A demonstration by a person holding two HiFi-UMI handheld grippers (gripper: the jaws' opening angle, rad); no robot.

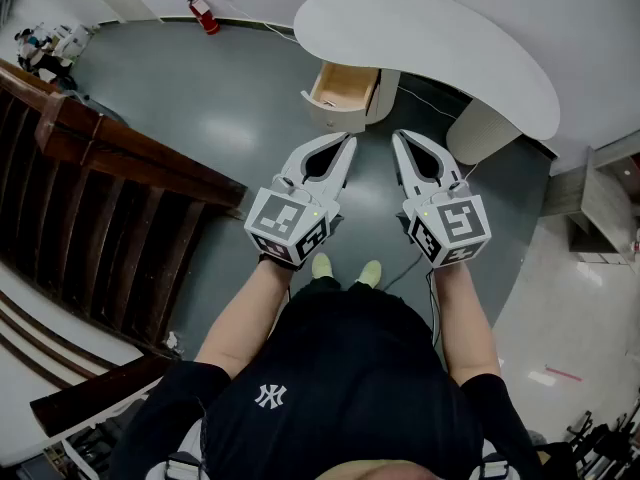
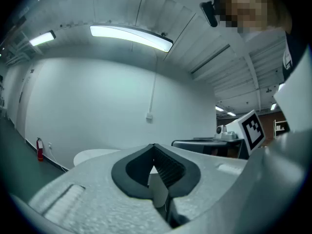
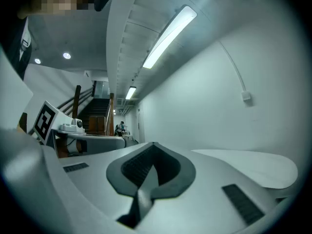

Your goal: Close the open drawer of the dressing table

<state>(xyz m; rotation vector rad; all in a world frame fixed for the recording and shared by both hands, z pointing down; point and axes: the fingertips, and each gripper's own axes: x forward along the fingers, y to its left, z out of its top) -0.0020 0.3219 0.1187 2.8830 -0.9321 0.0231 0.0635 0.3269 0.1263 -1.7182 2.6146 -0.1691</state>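
- Clearly the drawer (image 1: 345, 88) stands open: its pale wooden inside shows, pulled out from under the left end of the white bench (image 1: 430, 38), which is the dressing table.
- It hangs above the grey floor (image 1: 220, 118), with its light front panel turned toward the person.
- Left hand-held gripper (image 1: 349, 144): its own view shows the jaws brought together at the tips. Only the dark padded hollow lies behind them, and nothing is gripped.
- Right hand-held gripper (image 1: 397, 138): its view shows the same, tips meeting and nothing held.
- Both are held out in front of the body, side by side, pointing ahead toward the bench. Neither touches the drawer.
- The deciding relation: the drawer lies straight ahead of the left hand-held gripper, whose tips sit just short of the front panel in the head view. The right one points to the right of the drawer, toward the gap under the bench top.
- The drawer's travel seems to run away from the person, in under the bench top, roughly in line with the left hand-held gripper's long axis.
- So the left side looks the better placed. The coming move would likely be a forward push with its closed tips against the middle of the front panel.
- An off-centre push might skew the drawer on its runners.
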